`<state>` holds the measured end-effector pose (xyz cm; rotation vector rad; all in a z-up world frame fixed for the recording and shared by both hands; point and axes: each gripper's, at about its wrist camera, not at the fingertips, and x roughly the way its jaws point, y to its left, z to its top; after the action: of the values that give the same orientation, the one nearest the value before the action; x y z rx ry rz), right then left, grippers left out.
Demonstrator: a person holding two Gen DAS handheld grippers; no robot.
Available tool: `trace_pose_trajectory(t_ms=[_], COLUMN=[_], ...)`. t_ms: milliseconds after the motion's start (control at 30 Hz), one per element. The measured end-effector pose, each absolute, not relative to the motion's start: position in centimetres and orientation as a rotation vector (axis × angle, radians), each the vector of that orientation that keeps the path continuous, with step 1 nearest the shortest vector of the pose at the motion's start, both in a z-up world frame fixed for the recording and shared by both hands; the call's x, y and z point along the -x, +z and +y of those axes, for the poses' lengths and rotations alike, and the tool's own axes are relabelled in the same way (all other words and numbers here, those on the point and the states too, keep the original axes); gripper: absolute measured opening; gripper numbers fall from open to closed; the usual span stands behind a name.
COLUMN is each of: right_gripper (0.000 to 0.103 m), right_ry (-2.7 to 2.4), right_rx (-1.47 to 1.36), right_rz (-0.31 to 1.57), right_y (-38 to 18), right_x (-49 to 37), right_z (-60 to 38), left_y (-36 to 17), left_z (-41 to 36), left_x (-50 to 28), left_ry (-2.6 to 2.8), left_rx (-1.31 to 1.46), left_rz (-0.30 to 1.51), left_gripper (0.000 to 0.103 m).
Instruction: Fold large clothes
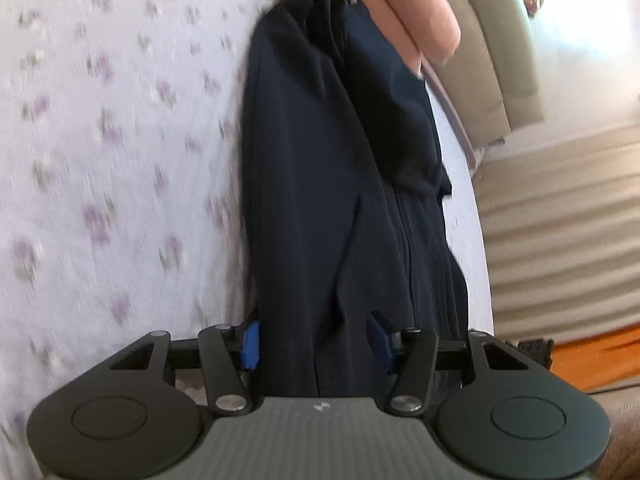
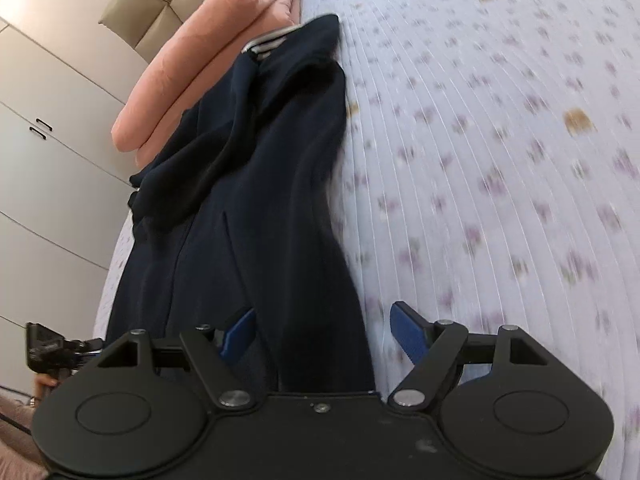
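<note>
A dark navy garment (image 1: 340, 184) lies lengthwise on a floral bedspread (image 1: 112, 152), folded into a long narrow strip, with a white-striped cuff (image 2: 266, 42) at its far end. My left gripper (image 1: 316, 342) is open, its blue pads (image 1: 251, 344) on either side of the garment's near end. My right gripper (image 2: 324, 334) is open too; the garment (image 2: 248, 184) runs between its blue pads (image 2: 408, 330). The garment's nearest edge is hidden under both gripper bodies.
A folded pink blanket (image 2: 200, 60) lies at the far end of the bed, touching the garment. A beige headboard (image 2: 160, 4) and white wardrobe doors (image 2: 52, 152) stand beyond. The bed's edge (image 1: 480, 240) and wooden floor (image 1: 592, 352) are to the right in the left wrist view.
</note>
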<state>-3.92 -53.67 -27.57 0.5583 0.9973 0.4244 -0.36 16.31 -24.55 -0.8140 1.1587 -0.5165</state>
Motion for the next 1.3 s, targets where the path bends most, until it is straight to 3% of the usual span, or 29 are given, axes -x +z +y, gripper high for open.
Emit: trace_pose_trajectory(t_ms=[300, 333, 367, 400, 433, 533, 567, 633, 733, 800, 833, 867, 1033, 1300], right_gripper=[0.089, 0.077, 0.017, 0.013, 0.012, 0.016, 0.023, 0.032, 0.037, 0.037, 0.028, 0.023, 0.011, 0.011], right_ry=[0.459, 0.46, 0.453, 0.457, 0.473, 0.471, 0.457, 0.453, 0.478, 0.481, 0.474, 0.448, 0.423, 0.464], right_rx=[-0.69, -0.694, -0.702, -0.744, -0.788, -0.736, -0.702, -0.697, -0.765, -0.809, -0.818, -0.82, -0.871, -0.953], right_rz=[1.066, 1.076, 1.087, 1.109, 1.079, 1.012, 1.045, 1.148, 1.177, 1.172, 1.176, 1.181, 1.076, 0.91], right_y=[-28.9, -28.8, -28.7, -28.7, -28.2, -26.8, -27.1, -28.8, -30.4, -31.0, -31.1, -30.9, -27.6, -22.8], right_x=[7.1, 7.2, 7.3, 7.4, 7.8, 8.5, 8.3, 8.0, 8.2, 8.7, 8.9, 9.1, 10.5, 10.8], right_z=[-54.0, -53.9, -53.8, -53.8, -53.9, -54.1, -53.8, -53.4, -53.2, -53.0, -52.8, -52.7, -53.4, -53.7], left_y=[-25.9, -25.9, -25.6, -25.3, -24.8, -23.9, -24.0, -25.0, -25.7, -25.9, -25.8, -25.6, -22.5, -17.4], left_z=[15.0, 14.9, 14.7, 14.5, 14.7, 15.7, 15.5, 15.0, 14.5, 14.3, 14.2, 14.2, 15.8, 14.9], left_x=[2.6, 2.8, 2.9, 3.1, 3.3, 4.1, 4.1, 4.0, 4.2, 4.3, 4.4, 4.8, 6.4, 6.1], left_ry=[-0.589, -0.596, -0.595, -0.588, -0.579, -0.559, -0.553, -0.546, -0.566, -0.567, -0.571, -0.571, -0.49, -0.521], left_rx=[0.896, 0.891, 0.868, 0.832, 0.826, 0.87, 0.836, 0.798, 0.82, 0.833, 0.821, 0.791, 0.755, 0.743], left_rz=[1.206, 1.213, 1.214, 1.21, 1.185, 1.101, 1.127, 1.215, 1.228, 1.23, 1.238, 1.242, 1.183, 1.069], left_gripper=[0.057, 0.054, 0.046, 0.012, 0.008, 0.009, 0.013, 0.042, 0.052, 0.045, 0.02, 0.007, 0.008, 0.008])
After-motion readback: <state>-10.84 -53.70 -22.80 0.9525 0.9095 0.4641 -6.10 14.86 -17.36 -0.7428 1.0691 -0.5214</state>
